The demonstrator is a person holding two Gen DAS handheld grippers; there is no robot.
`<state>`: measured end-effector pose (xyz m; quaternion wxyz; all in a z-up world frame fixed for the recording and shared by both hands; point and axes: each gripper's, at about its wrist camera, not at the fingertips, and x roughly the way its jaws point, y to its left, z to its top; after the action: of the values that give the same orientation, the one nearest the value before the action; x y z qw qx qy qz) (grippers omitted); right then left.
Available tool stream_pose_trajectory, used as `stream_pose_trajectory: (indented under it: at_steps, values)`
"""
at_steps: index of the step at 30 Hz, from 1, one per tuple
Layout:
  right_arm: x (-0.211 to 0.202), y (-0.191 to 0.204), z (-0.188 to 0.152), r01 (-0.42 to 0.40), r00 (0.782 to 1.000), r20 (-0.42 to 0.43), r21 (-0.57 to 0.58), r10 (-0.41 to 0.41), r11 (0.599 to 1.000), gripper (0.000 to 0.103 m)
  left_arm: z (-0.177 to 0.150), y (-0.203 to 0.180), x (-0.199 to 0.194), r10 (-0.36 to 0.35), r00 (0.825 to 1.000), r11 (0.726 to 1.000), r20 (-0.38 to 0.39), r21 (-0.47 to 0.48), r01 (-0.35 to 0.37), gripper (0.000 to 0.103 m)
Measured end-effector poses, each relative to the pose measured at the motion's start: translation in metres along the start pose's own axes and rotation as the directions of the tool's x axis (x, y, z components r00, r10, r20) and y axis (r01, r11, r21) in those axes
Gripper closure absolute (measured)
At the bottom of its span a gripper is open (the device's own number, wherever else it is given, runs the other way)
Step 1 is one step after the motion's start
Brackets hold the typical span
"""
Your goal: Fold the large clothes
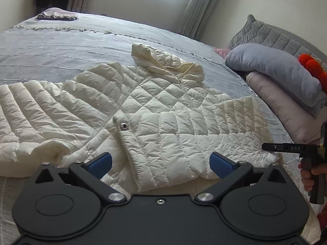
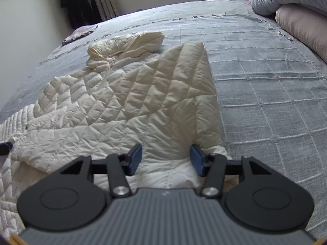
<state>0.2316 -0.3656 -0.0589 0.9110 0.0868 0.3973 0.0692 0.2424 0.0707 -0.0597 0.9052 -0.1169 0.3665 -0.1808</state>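
Note:
A cream quilted hooded jacket [image 1: 155, 106] lies front up on the grey bedspread [image 1: 51, 47], hood [image 1: 163, 61] toward the far side. One sleeve is folded across the chest, its snap cuff [image 1: 123, 126] near the middle; the other sleeve stretches left. My left gripper [image 1: 161, 163] is open and empty over the jacket's near hem. My right gripper [image 2: 166, 159] is open, its blue pads either side of the jacket's near right edge [image 2: 169, 171], not closed on it. The jacket [image 2: 132, 102] fills the right wrist view. The right gripper also shows at the right edge of the left wrist view [image 1: 267, 147].
Stacked folded blankets, grey over pink [image 1: 286, 85], and a grey quilted pillow [image 1: 265, 34] sit at the bed's right side. A folded purple cloth [image 1: 57, 15] lies at the far left corner. Curtains and a window are behind the bed.

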Motion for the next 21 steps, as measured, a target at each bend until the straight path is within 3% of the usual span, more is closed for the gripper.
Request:
stream_pose_trajectory:
  at_steps: [2, 4, 6, 8, 9, 11, 15, 19, 21]
  values:
    - [-0.003, -0.007, 0.008, -0.003, 0.999, 0.034, 0.022, 0.002, 1.000, 0.048, 0.005, 0.008, 0.013, 0.019, 1.000, 0.999, -0.009, -0.035, -0.019, 0.004]
    - [-0.002, -0.014, 0.018, 0.013, 0.998, 0.058, 0.041, -0.015, 0.999, 0.048, 0.008, 0.014, 0.028, 0.024, 0.999, 0.997, -0.023, -0.074, -0.026, 0.031]
    - [0.005, -0.020, 0.031, 0.047, 0.995, 0.087, 0.061, -0.053, 0.997, 0.048, 0.011, 0.017, 0.042, 0.021, 0.999, 0.994, -0.026, -0.103, -0.023, 0.069]
    - [0.015, -0.026, 0.041, 0.088, 0.989, 0.110, 0.068, -0.095, 0.994, 0.052, 0.017, 0.015, 0.052, 0.036, 0.999, 0.995, 0.002, -0.097, -0.036, 0.084]
    - [0.021, -0.028, 0.045, 0.115, 0.985, 0.120, 0.066, -0.122, 0.991, 0.062, 0.020, 0.011, 0.055, 0.053, 0.998, 0.996, 0.035, -0.077, -0.050, 0.090]
    - [0.036, -0.033, 0.051, 0.177, 0.975, 0.125, 0.062, -0.184, 0.982, 0.068, 0.025, 0.007, 0.060, 0.082, 0.992, 0.996, 0.096, -0.047, -0.078, 0.090]
    - [0.069, -0.048, 0.048, 0.283, 0.956, 0.056, 0.074, -0.287, 0.956, 0.071, 0.027, 0.011, 0.091, 0.155, 0.986, 0.987, 0.062, 0.021, -0.156, 0.085]
    - [0.069, -0.049, 0.039, 0.287, 0.954, 0.064, 0.095, -0.294, 0.953, 0.071, 0.026, 0.004, 0.081, 0.179, 0.981, 0.981, 0.069, 0.065, -0.184, 0.080]
    - [0.057, -0.045, 0.038, 0.280, 0.956, 0.066, 0.089, -0.287, 0.956, 0.067, 0.025, 0.002, 0.066, 0.220, 0.973, 0.970, 0.068, 0.089, -0.225, 0.050]
